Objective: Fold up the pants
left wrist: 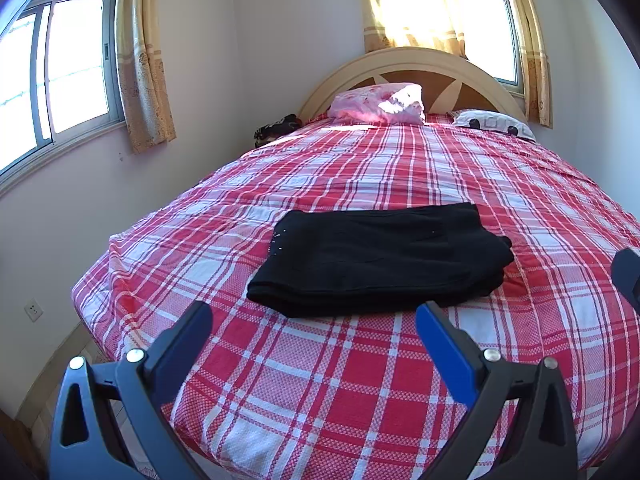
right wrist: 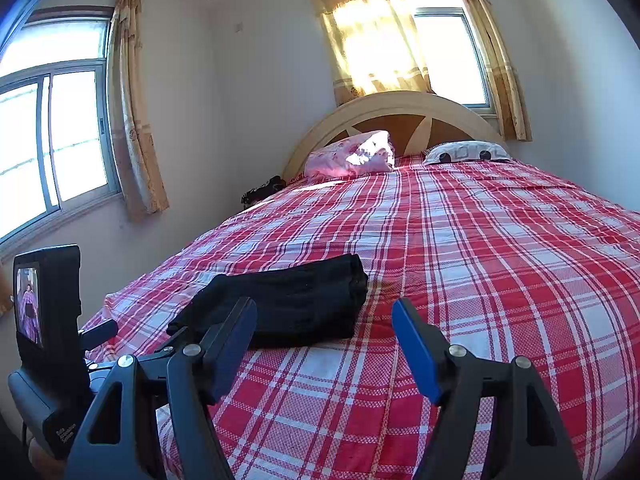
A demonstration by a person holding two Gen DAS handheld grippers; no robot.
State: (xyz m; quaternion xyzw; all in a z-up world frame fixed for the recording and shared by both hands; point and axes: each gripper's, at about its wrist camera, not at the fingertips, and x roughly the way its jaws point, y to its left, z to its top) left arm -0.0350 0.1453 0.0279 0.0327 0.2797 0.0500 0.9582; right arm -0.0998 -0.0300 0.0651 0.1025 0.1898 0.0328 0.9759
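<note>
You are holding both the left gripper (left wrist: 314, 316) and the right gripper (right wrist: 324, 314) spread wide and empty, just short of the pants (left wrist: 376, 258), which are lying folded on the bed (left wrist: 360, 380). Reaching in again is risking snagging a layer and undoing the stack.

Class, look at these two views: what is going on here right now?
A person holds a gripper in each hand over a bed with a red plaid cover. Black pants lie on it already folded into a compact stack. The left gripper and the right gripper are both open and hold nothing; neither touches the pants. Two pillows sit by the headboard. The folding looks done.
</note>
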